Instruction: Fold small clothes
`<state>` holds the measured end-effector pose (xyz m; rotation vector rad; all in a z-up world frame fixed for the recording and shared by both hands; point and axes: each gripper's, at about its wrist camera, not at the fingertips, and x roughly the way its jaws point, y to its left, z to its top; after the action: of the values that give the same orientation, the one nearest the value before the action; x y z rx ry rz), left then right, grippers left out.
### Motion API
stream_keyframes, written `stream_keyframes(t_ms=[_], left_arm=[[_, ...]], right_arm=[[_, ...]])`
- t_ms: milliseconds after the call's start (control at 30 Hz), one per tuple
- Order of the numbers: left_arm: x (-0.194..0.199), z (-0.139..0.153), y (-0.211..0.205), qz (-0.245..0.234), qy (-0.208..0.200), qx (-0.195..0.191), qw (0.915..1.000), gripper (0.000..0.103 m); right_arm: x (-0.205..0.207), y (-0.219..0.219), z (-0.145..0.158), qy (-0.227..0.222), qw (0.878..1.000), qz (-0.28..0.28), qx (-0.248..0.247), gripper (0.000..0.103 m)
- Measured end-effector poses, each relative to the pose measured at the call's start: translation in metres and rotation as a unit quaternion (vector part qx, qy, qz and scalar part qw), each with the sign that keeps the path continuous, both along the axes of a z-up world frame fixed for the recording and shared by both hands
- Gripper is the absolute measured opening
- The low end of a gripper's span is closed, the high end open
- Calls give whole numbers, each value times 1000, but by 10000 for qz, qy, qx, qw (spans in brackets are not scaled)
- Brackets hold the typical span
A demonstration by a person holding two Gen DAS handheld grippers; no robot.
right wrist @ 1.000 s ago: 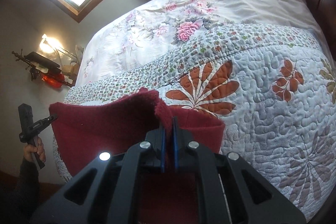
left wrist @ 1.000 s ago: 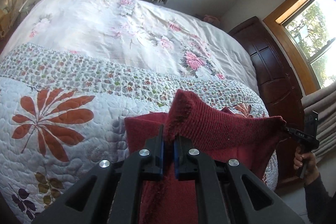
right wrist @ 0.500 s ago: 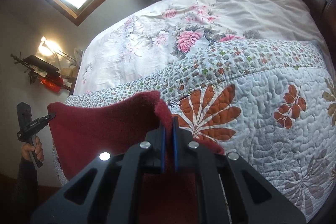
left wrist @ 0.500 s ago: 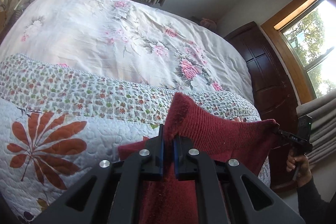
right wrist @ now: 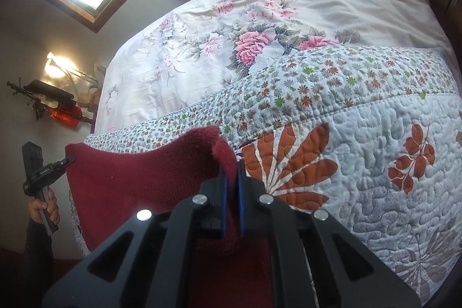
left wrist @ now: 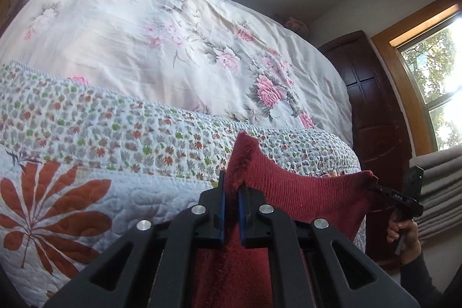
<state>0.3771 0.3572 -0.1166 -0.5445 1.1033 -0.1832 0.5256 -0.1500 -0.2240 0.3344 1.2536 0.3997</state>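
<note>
You've got a dark red ribbed knit garment [left wrist: 303, 192], fuzzy at the edge; white stitched cotton quilt [left wrist: 144, 192], matt; black matt plastic fingers [left wrist: 219, 210]; dark glossy wood wardrobe [left wrist: 372, 111].

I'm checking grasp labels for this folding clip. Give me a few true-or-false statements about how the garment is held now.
1. The left gripper is shut on the red garment. True.
2. The right gripper is open and empty. False: it is shut on the garment's other corner.
3. The garment lies flat on the quilt. False: its top edge is held up, stretched between the grippers.
4. A flowered sheet covers the bed beyond the quilt. True.
</note>
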Motion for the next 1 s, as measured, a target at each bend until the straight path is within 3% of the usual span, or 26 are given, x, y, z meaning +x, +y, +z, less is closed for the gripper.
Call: stream_keyframes(t_ms=[100, 333, 400, 433, 500, 567, 600, 700, 767, 900, 967, 1000], left_arm=[[14, -21, 4, 54, 211, 15, 9998, 6], [22, -109, 3, 114, 1181, 73, 9929, 6], [19, -123, 6, 182, 1404, -7, 9899, 8], [16, -124, 9, 236, 1431, -55, 9894, 12], [9, -111, 13, 328, 1271, -53, 9913, 14], [-4, -83, 16, 355, 918, 267, 9948, 27], [-12, -67, 17, 333, 744, 377, 9960, 34], [-56, -20, 1, -22, 179, 466, 9988, 38], [-82, -7, -18, -294, 64, 582, 9979, 44], [-126, -22, -52, -545, 381, 1278, 9896, 45], [-141, -38, -54, -489, 627, 1344, 9877, 45], [-146, -48, -54, -437, 780, 1315, 9873, 45]], right_arm=[[11, -2, -21, 195, 9998, -105, 0, 5], [14, -5, -84, 759, 9966, -326, -25, 5], [12, -6, -96, 949, 9947, -371, 128, 14], [10, -7, -99, 978, 9942, -410, 172, 17], [2, -11, -95, 932, 9941, -455, 315, 34], [-14, -19, -82, 793, 9944, -498, 496, 43], [-26, -23, -75, 708, 9949, -487, 535, 44], [-72, -39, -66, 584, 9947, -497, 685, 53], [-105, -49, -69, 618, 9941, -542, 706, 55], [-165, -65, -86, 866, 9897, -634, 947, 59], [-178, -63, -92, 956, 9895, -560, 927, 58], [-183, -62, -96, 1012, 9890, -526, 942, 46]])
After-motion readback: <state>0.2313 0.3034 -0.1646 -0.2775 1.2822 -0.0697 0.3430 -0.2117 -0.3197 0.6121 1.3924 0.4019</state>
